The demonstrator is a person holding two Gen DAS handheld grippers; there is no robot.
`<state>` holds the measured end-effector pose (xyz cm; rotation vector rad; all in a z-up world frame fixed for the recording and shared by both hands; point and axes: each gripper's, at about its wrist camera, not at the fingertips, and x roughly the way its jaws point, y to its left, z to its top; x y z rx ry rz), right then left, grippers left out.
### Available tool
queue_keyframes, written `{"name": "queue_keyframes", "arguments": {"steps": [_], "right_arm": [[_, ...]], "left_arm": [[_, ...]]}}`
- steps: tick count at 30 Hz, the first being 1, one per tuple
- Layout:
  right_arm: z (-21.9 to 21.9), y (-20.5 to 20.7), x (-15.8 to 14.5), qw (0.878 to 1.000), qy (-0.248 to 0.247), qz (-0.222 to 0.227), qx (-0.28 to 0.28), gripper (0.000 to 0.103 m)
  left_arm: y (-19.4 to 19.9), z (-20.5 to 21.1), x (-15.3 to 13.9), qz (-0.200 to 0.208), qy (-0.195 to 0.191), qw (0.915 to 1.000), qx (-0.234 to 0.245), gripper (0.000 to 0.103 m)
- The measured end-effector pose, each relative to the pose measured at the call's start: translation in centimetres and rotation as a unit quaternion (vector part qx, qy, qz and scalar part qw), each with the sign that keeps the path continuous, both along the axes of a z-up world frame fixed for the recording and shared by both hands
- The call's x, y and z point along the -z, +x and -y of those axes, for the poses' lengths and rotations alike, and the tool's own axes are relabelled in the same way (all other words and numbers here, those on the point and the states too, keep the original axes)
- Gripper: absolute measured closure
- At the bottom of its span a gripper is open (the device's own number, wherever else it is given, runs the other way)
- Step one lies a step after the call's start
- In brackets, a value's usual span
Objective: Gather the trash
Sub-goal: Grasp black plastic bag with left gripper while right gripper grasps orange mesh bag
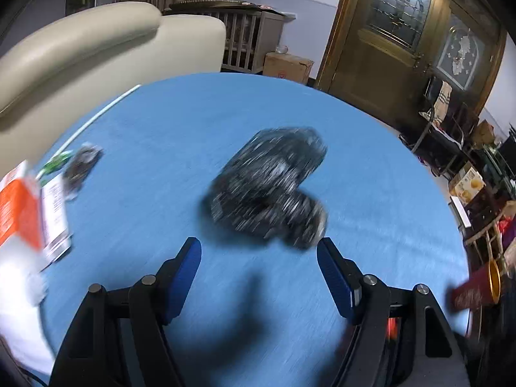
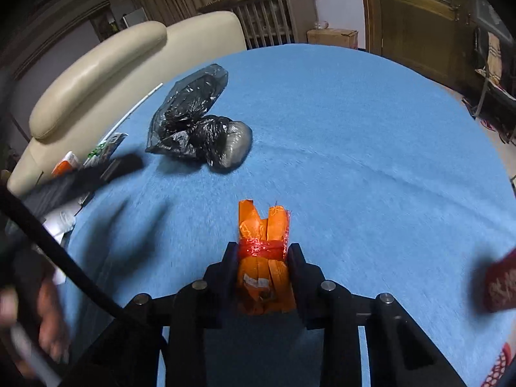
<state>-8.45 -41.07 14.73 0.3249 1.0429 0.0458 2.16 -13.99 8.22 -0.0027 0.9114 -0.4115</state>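
A crumpled black plastic bag (image 1: 271, 187) lies on the blue cloth of the table (image 1: 371, 135), blurred in the left wrist view. My left gripper (image 1: 258, 243) stands open just short of the bag, with nothing between its blue pads. In the right wrist view the same black bag (image 2: 193, 129) lies at the far left. My right gripper (image 2: 263, 247) is shut on an orange wrapper bundle (image 2: 262, 222) tied with a red band. The bundle sticks out past the fingertips, low over the cloth.
An orange and white carton (image 1: 19, 209), small wrappers (image 1: 80, 167) and a white straw (image 1: 103, 113) lie at the table's left edge. A dark red box (image 2: 503, 283) lies at the right edge. A cream sofa (image 1: 80, 48) stands behind. A person's hand (image 2: 48, 322) shows at lower left.
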Motion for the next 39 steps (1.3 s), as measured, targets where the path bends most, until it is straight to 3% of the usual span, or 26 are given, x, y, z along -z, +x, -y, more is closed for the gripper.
{"name": "queue_keyframes", "arguments": {"steps": [5, 9, 12, 17, 31, 39], "right_arm": [[0.7, -2.5, -0.6, 1.000, 0.010, 0.007, 0.000, 0.070], [0.8, -3.1, -0.8, 1.000, 0.016, 0.012, 0.000, 0.070], [0.8, -2.9, -0.7, 1.000, 0.021, 0.015, -0.001, 0.070], [0.8, -3.1, -0.7, 0.999, 0.026, 0.019, -0.004, 0.070], [0.8, -4.3, -1.7, 0.999, 0.022, 0.035, -0.004, 0.070], [0.7, -5.2, -2.8, 0.999, 0.017, 0.044, -0.004, 0.070]], "left_arm": [[2.8, 3.8, 0.5, 0.003, 0.009, 0.9999, -0.008, 0.027], [4.6, 5.8, 2.0, -0.001, 0.053, 0.9985, -0.013, 0.023], [5.5, 6.4, 3.5, -0.016, 0.086, 0.9961, -0.017, 0.019], [5.3, 6.7, 3.7, -0.001, 0.099, 0.9950, 0.003, 0.020], [3.4, 3.3, 3.2, -0.001, 0.050, 0.9977, 0.046, 0.045], [2.1, 1.7, 3.1, 0.000, 0.042, 0.9983, 0.041, 0.051]]}}
